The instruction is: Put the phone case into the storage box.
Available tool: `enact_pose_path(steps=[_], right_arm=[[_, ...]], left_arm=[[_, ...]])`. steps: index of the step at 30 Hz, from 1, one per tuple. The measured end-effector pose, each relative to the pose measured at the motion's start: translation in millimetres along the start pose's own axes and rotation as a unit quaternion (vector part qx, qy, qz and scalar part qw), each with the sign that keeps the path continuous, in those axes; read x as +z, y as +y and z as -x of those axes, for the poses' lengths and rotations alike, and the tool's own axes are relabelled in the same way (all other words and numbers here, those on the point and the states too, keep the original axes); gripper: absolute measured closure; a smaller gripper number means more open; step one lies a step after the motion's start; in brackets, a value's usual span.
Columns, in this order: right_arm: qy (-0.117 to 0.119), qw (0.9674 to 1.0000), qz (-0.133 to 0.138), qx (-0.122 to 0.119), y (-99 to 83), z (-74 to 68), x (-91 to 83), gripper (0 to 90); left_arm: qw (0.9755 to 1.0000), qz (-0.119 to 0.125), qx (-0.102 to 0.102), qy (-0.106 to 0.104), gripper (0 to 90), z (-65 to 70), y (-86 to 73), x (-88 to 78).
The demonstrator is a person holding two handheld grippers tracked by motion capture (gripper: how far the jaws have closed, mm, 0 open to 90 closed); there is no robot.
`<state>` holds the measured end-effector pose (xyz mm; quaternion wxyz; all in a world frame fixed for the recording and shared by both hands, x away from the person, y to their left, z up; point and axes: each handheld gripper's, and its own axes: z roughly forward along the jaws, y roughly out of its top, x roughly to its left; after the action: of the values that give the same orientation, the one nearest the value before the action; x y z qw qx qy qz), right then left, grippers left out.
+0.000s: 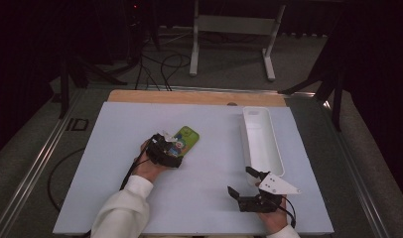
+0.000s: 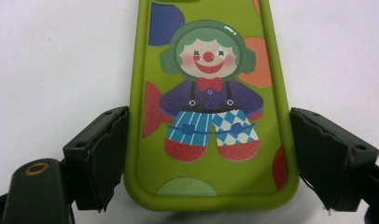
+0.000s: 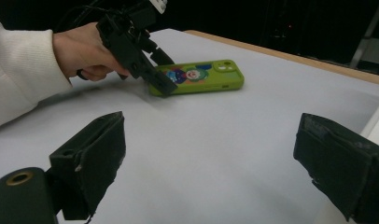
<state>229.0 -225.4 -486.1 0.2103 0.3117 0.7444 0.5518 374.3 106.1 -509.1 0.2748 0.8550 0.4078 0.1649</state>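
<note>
A green phone [image 1: 187, 136] with a clown picture on its back lies flat on the white table, left of centre. My left gripper [image 1: 175, 149] reaches it from the near side and straddles its near end. In the left gripper view both black pads [image 2: 106, 154] sit against the long sides of the phone [image 2: 208, 93], so the left gripper [image 2: 208, 161] is shut on it. The right gripper view shows that same phone [image 3: 218, 74] farther off, still resting on the table, with the left gripper [image 3: 165, 81] on it. My right gripper [image 1: 240, 180] rests near the front right; the jaws of the right gripper [image 3: 215, 158] stand open with nothing between them.
A long white tray [image 1: 276, 148] stands lengthwise at the right, just beyond my right gripper, and its edge [image 3: 378, 122] shows in the right gripper view. A wooden strip [image 1: 199, 97] runs along the table's far edge. Stands and cables lie on the floor behind.
</note>
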Motion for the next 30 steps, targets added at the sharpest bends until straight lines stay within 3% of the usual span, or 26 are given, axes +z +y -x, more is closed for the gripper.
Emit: enact_pose_path(steps=[16, 30], right_arm=[[-0.002, 1.0000, -0.001, 0.000, 0.1, -0.2, 0.0, 9.0], [-0.002, 1.0000, -0.001, 0.000, 0.2, -0.3, -0.1, 9.0]], left_arm=[[0.9993, 0.035, 0.011, 0.013, 16.1, 1.7, 3.2, -22.9], [0.9971, 0.070, 0.024, 0.021, 16.0, 6.7, -1.2, -45.5]])
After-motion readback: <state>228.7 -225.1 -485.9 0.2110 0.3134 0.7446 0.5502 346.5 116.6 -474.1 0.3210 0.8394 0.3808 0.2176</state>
